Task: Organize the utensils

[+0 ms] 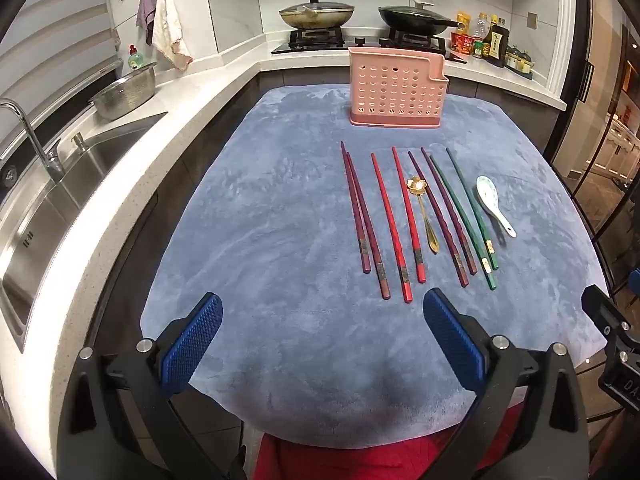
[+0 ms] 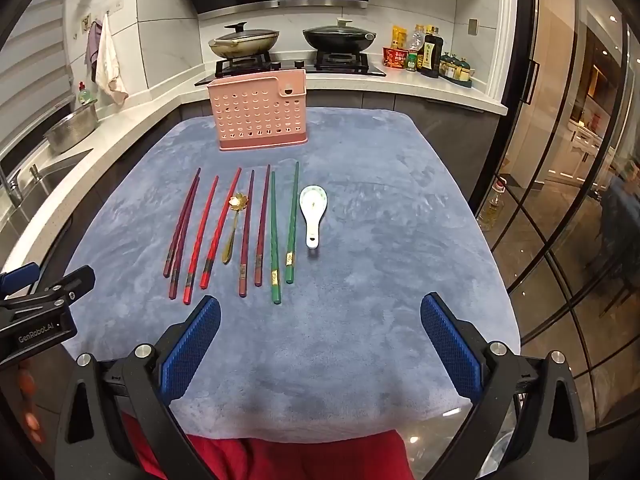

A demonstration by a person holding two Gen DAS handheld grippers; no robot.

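Observation:
A pink perforated utensil holder [image 1: 396,88] [image 2: 260,114] stands upright at the far side of a blue-grey cloth [image 1: 280,240] [image 2: 380,240]. In front of it lie several chopsticks in a row: dark red, bright red [image 1: 390,222] [image 2: 202,236], purple [image 1: 438,216] and green [image 1: 464,220] [image 2: 274,236]. A gold spoon [image 1: 423,210] [image 2: 233,224] lies among them. A white ceramic spoon [image 1: 494,204] [image 2: 313,212] lies at the right end. My left gripper [image 1: 322,312] and right gripper [image 2: 320,314] are both open and empty, above the cloth's near part.
A steel sink [image 1: 52,216] with a faucet and a metal bowl [image 1: 126,92] sits at the left. A stove with two lidded woks [image 1: 316,12] [image 2: 340,38] and sauce bottles [image 2: 430,56] line the back counter. Glass doors [image 2: 560,200] stand at the right.

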